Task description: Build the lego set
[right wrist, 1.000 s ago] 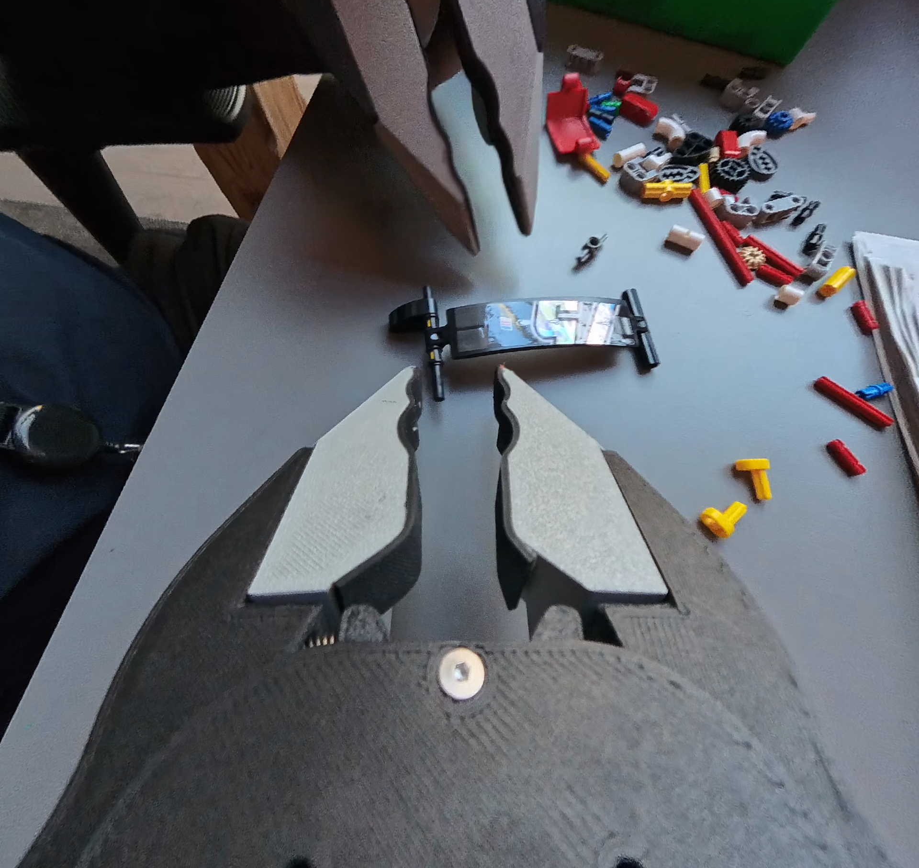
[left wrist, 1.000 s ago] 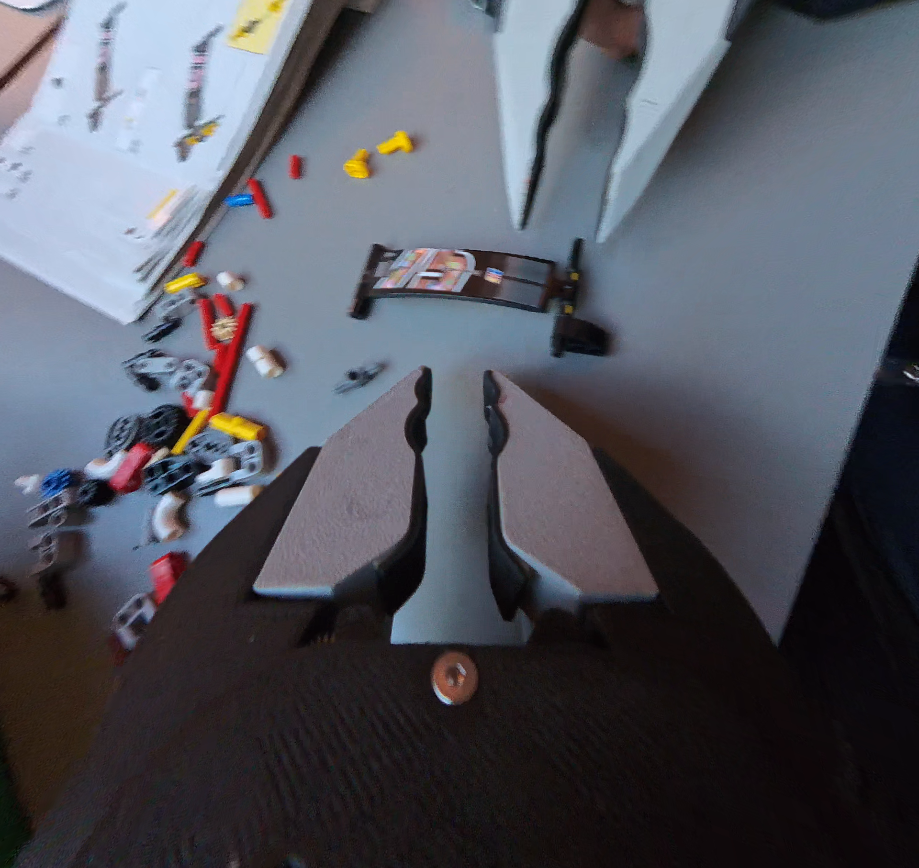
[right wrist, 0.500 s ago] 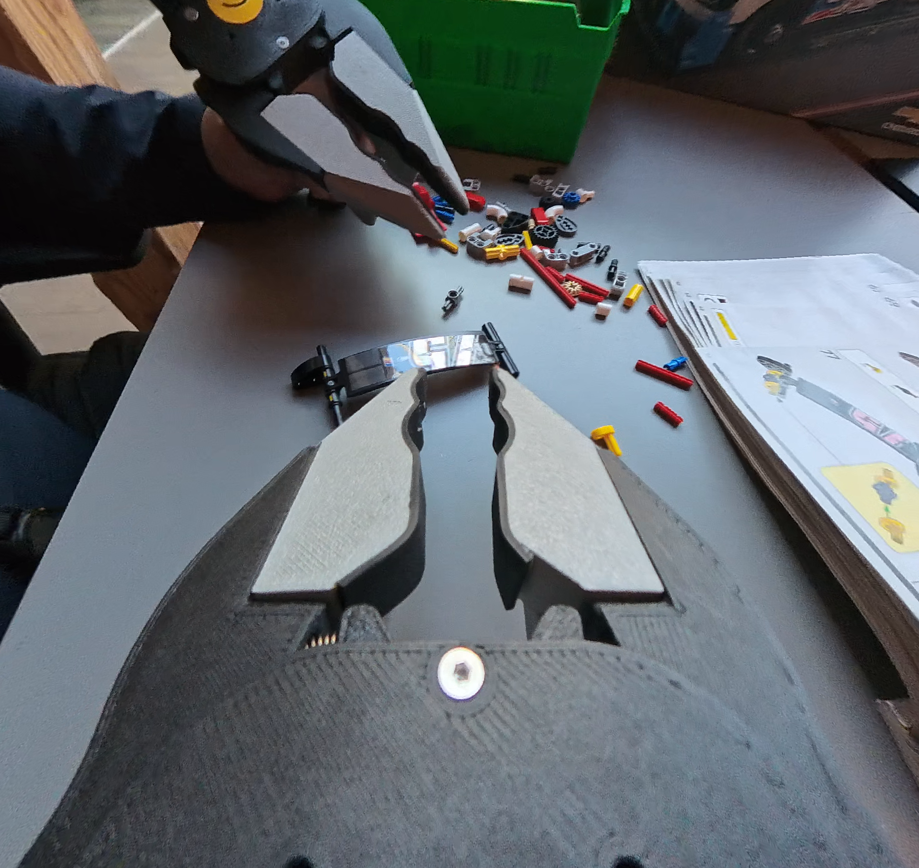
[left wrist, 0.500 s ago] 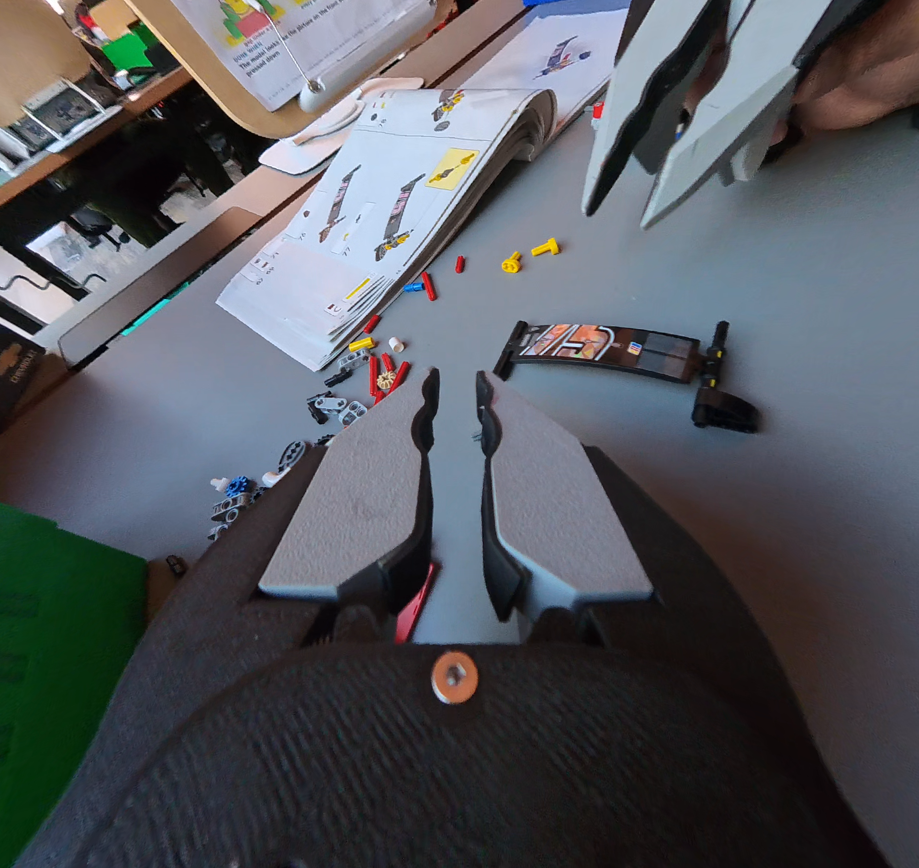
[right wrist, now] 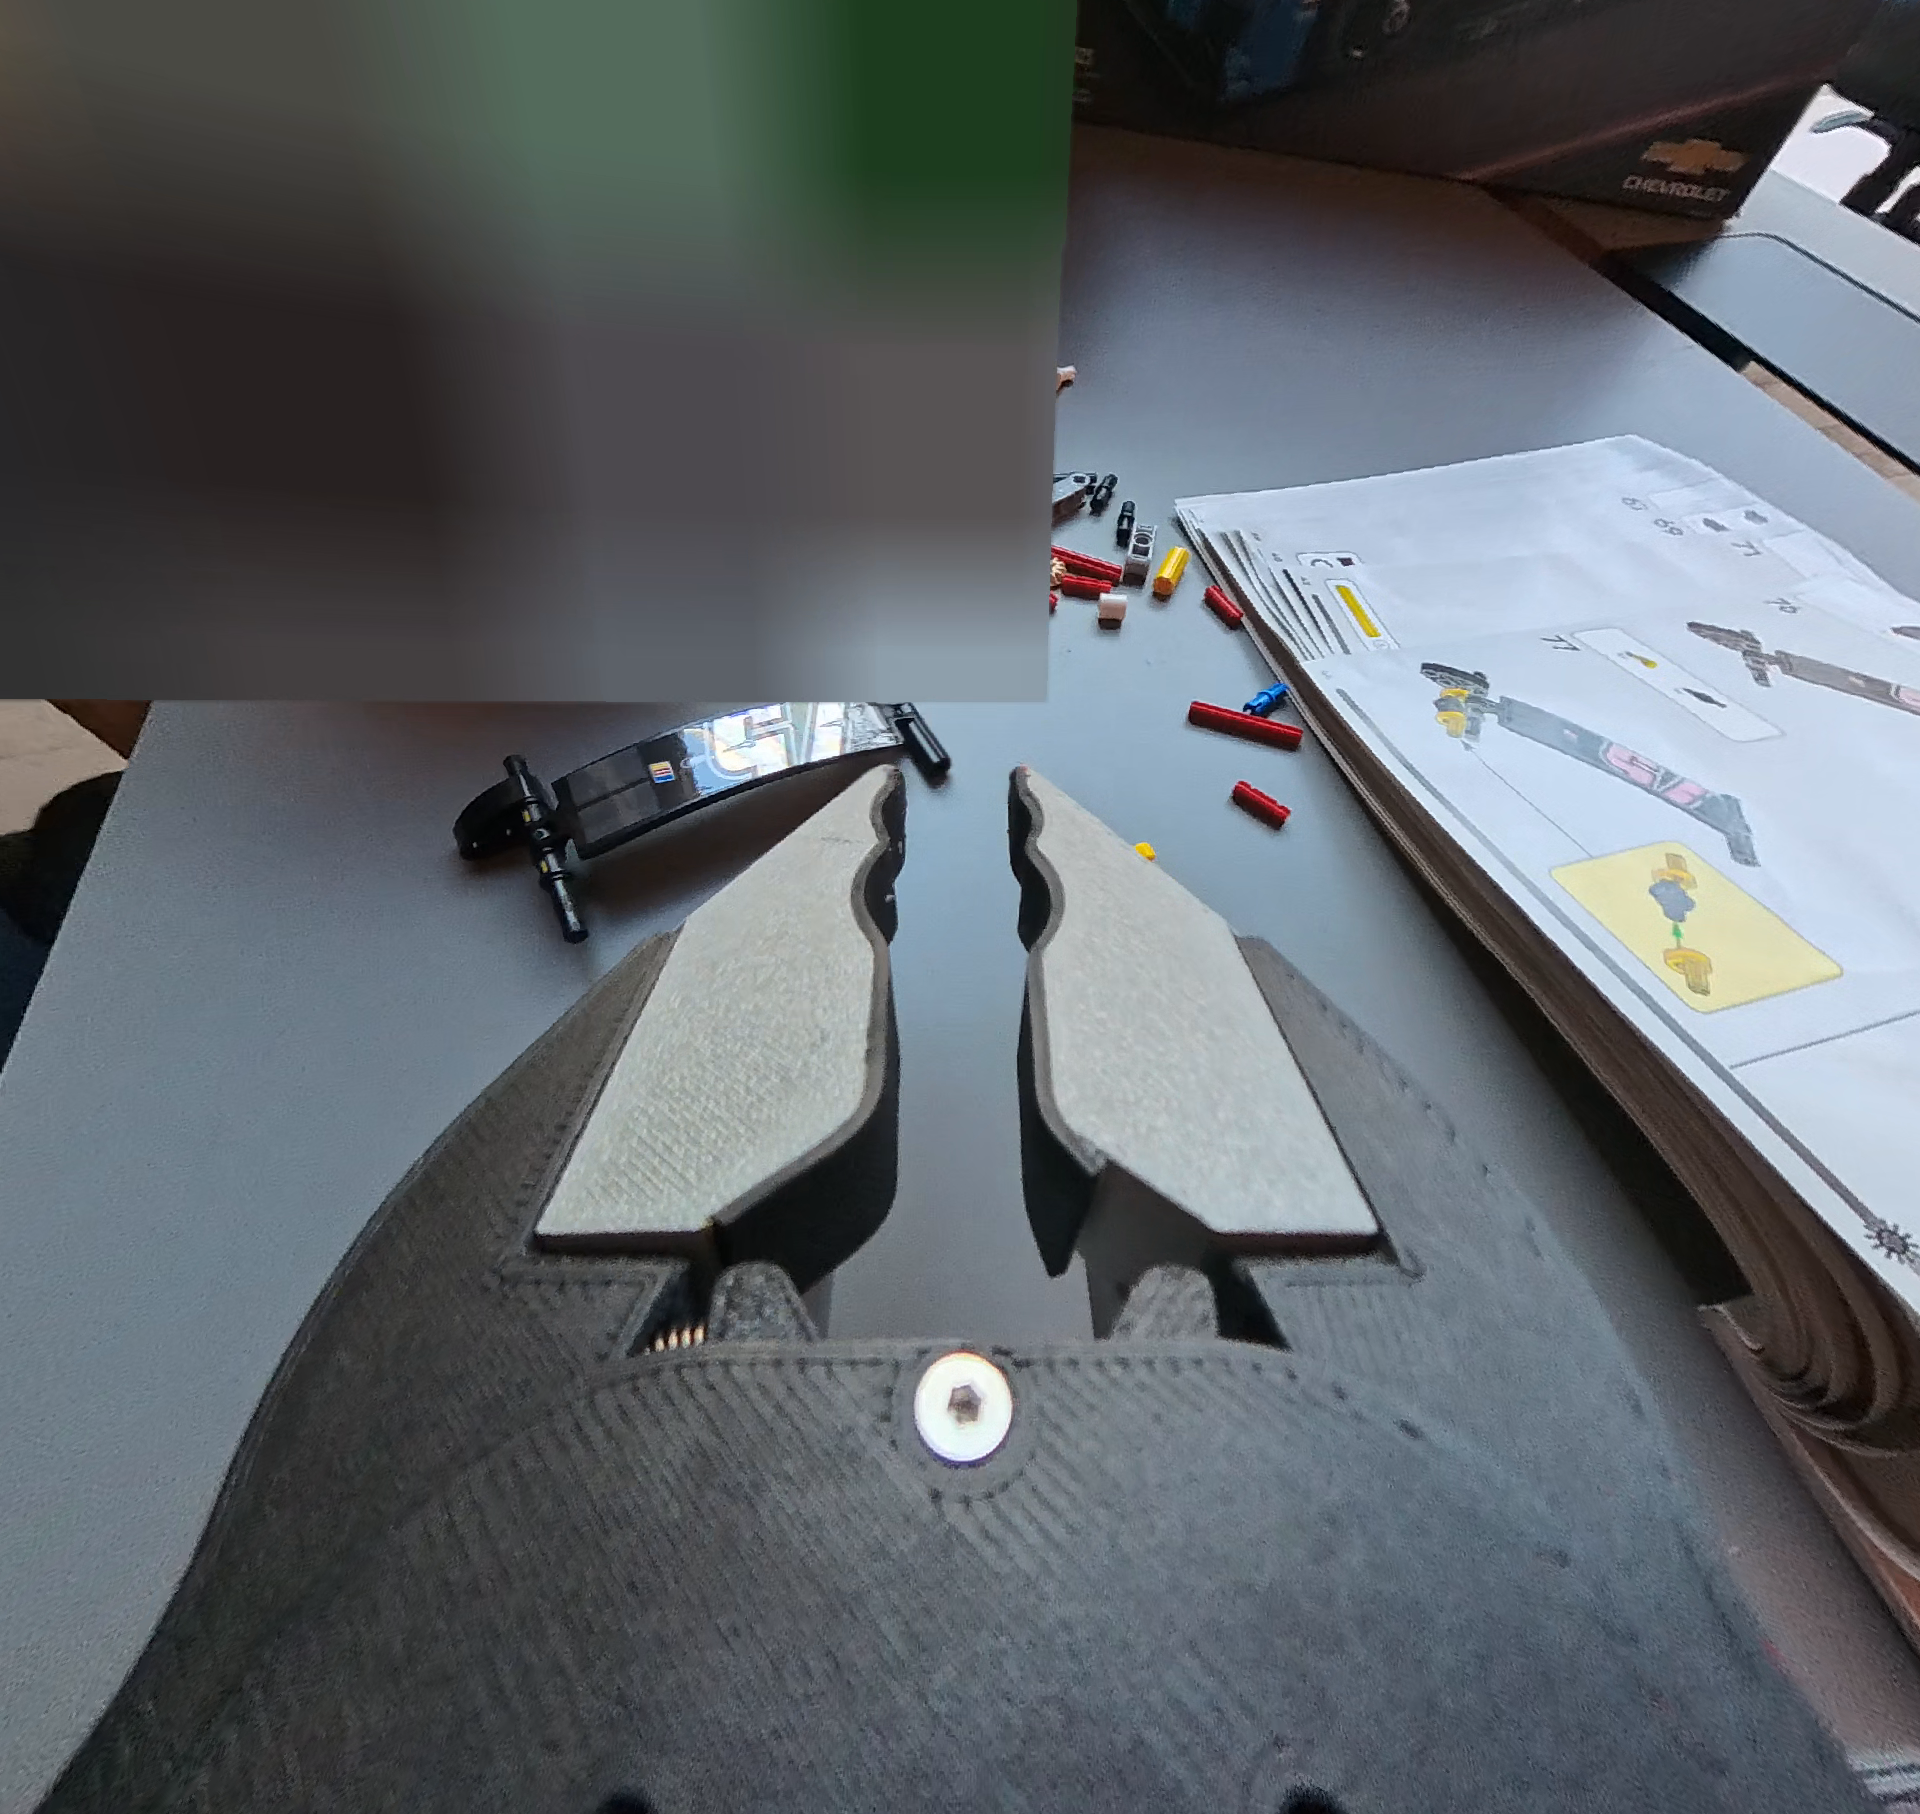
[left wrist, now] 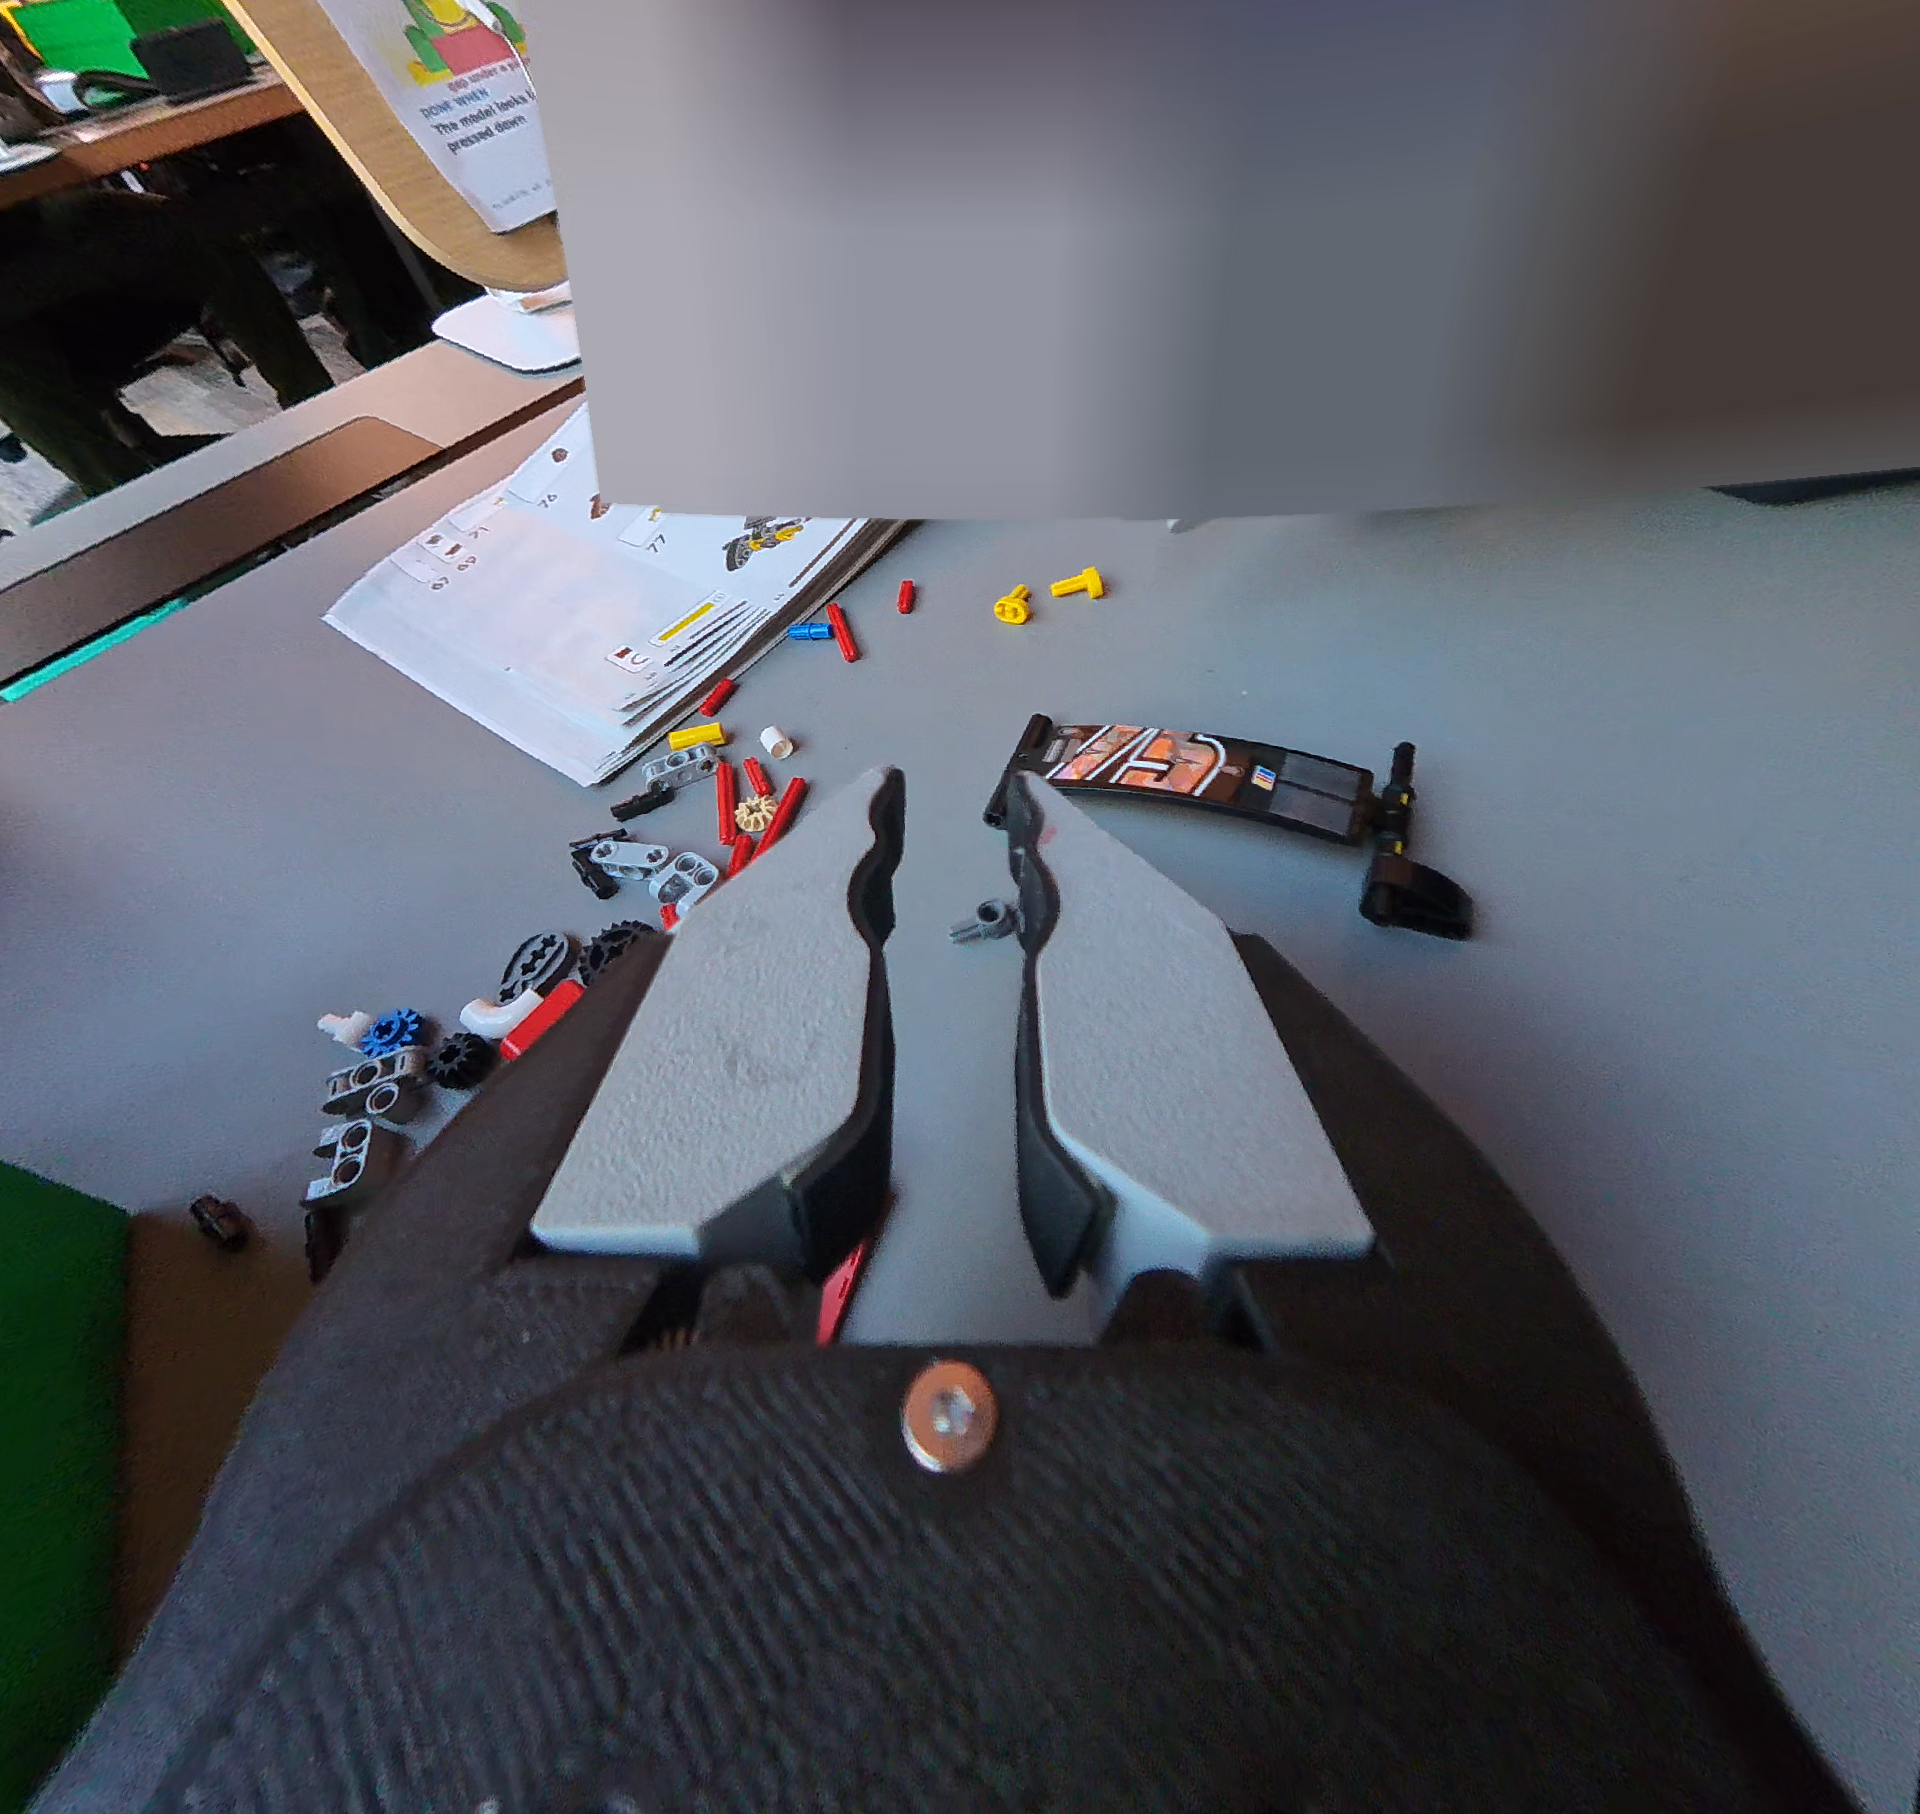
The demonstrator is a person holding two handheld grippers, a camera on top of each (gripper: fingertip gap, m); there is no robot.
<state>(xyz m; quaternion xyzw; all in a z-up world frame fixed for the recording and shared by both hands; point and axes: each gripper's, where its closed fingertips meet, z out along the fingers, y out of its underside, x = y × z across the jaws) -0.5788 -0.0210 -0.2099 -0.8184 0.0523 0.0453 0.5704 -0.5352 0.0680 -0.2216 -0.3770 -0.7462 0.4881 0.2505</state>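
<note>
A grey table [left wrist: 1558,1089] carries scattered building-toy parts in both wrist views. The left gripper [left wrist: 951,777] hangs above it with jaws apart and nothing between them; a small grey connector [left wrist: 982,923] lies on the table just under its right finger. Just beyond that fingertip lies a black curved panel [left wrist: 1205,777] with a printed sticker and a black pin at its far end. To the left lie red axles, gears and grey beams [left wrist: 665,860], then an open instruction booklet [left wrist: 582,621]. The right gripper [right wrist: 956,777] likewise has its jaws apart on air, the same panel [right wrist: 717,772] near its left fingertip and a short red pin [right wrist: 1260,805] to the right.
</note>
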